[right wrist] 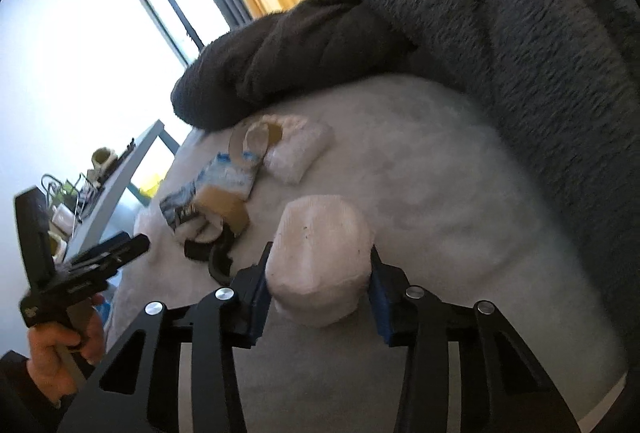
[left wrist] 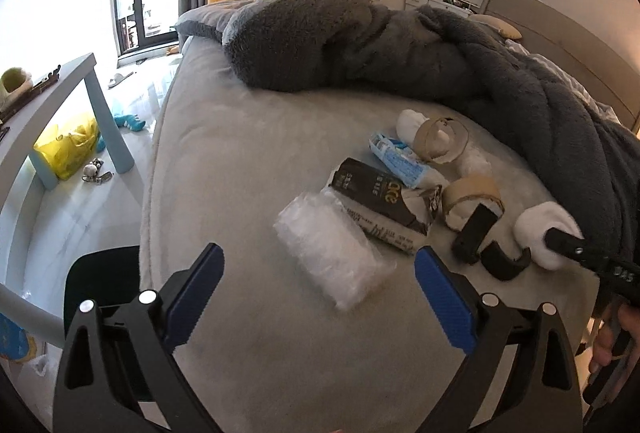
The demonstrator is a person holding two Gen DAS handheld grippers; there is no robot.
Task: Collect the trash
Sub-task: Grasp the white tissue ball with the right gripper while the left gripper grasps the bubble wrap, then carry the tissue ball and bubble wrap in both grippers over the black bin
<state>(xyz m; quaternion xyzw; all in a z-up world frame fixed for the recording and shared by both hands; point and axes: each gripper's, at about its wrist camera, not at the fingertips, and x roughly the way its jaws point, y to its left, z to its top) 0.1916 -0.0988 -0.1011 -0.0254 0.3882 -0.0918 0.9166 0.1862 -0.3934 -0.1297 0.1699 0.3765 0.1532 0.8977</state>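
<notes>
1. One white wad (right wrist: 320,265) sits pinched in our right gripper (right wrist: 318,293).
2. Our left gripper (left wrist: 318,297) gapes empty; the plastic bag (left wrist: 332,253) lies at twelve o'clock.
3. Wrappers (left wrist: 384,201) and cardboard rings (left wrist: 440,139) remain on the bed (left wrist: 240,153).

Readable text is sparse. Dark brown paper bag (left wrist: 382,199) on the bed: large white letters "ace", with small white characters beside them, too small to read. Blue-white packet (left wrist: 400,157) has print, illegible. Right gripper (left wrist: 560,241) body shows white marking, roughly "SVQ", uncertain. Right wrist view: nothing legible.
</notes>
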